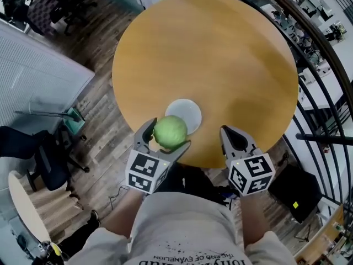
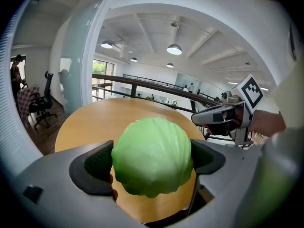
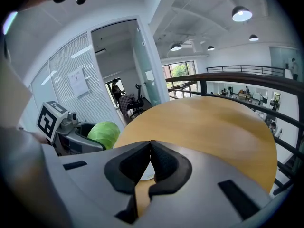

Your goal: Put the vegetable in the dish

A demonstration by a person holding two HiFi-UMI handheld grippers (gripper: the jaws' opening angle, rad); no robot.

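A round green cabbage (image 1: 170, 131) is held between the jaws of my left gripper (image 1: 168, 135), just above the near edge of the round wooden table (image 1: 220, 54). In the left gripper view the cabbage (image 2: 153, 156) fills the gap between both jaws of that gripper (image 2: 152, 163). A small white dish (image 1: 186, 114) lies on the table right beyond the cabbage, partly hidden by it. My right gripper (image 1: 230, 137) hovers at the table's near edge, right of the dish, jaws shut and empty. The right gripper view shows its shut jaws (image 3: 150, 148) and the cabbage (image 3: 104, 133) at left.
The table stands beside a curved black railing (image 1: 325, 54) on the right. Office chairs (image 1: 44, 153) and a green-based stand (image 1: 74, 120) sit on the wood floor at left. A black bag (image 1: 295, 192) lies on the floor at lower right.
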